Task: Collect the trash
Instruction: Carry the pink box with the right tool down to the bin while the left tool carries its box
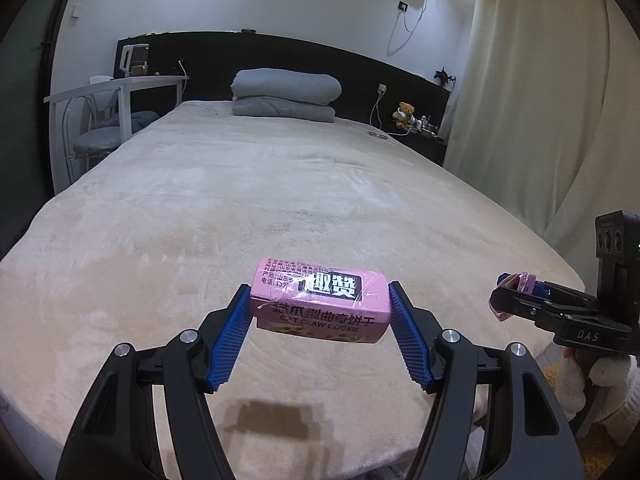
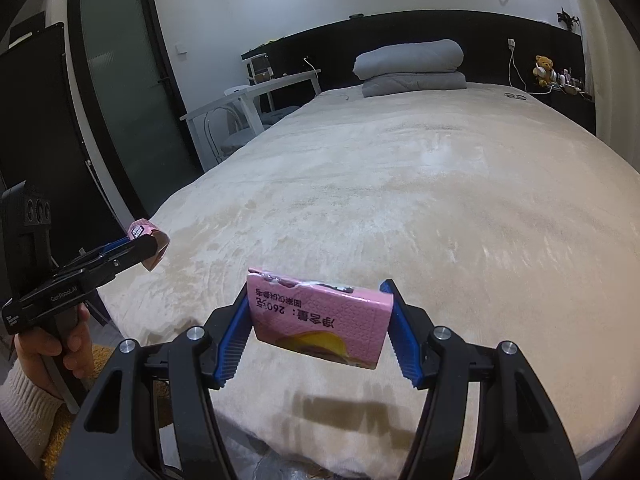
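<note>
The left hand-held gripper pinches a pink cookie box by its two short ends, jaws about half spread, lifted above the beige bed. The right hand-held gripper clamps a second pink box by its side edges. Both boxes look light, thin cardboard, easily crushed, so gripping across stiff edges seems best.

Two black grippers with blue pads

The left gripper and the right gripper have thick black arms, round silver screws and bumpy blue pads. Small white letters are printed on their sides. Each hand comes out of a fuzzy cream sleeve.
</note>
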Action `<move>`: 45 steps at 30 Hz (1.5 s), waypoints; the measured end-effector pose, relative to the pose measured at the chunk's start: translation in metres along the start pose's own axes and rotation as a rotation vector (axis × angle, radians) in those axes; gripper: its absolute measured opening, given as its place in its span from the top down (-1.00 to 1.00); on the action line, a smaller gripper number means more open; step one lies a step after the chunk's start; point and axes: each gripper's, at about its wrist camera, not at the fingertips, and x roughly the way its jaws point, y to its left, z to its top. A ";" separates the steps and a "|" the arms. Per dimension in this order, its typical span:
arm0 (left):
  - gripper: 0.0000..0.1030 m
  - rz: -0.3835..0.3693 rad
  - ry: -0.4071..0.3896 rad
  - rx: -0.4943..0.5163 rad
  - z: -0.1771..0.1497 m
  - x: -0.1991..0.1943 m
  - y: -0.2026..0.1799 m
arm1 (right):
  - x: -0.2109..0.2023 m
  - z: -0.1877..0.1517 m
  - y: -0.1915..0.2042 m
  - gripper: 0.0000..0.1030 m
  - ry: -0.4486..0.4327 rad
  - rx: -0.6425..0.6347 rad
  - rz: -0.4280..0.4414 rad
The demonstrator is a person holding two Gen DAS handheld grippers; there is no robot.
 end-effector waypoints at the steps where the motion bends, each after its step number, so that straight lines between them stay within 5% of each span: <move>1: -0.28 -0.012 -0.001 0.000 -0.005 -0.002 -0.003 | -0.003 -0.005 0.000 -0.21 0.004 0.004 0.002; 14: -0.29 -0.105 0.033 -0.045 -0.059 -0.028 -0.030 | -0.050 -0.064 0.007 -0.21 0.015 0.075 0.073; 25: -0.29 -0.188 0.106 -0.061 -0.091 -0.035 -0.052 | -0.049 -0.094 0.009 -0.21 0.107 0.105 0.125; 38: -0.29 -0.197 0.375 -0.095 -0.137 0.003 -0.057 | -0.003 -0.137 0.001 -0.21 0.389 0.178 0.172; 45: -0.29 -0.221 0.559 -0.141 -0.162 0.033 -0.051 | 0.028 -0.158 -0.012 -0.21 0.554 0.240 0.131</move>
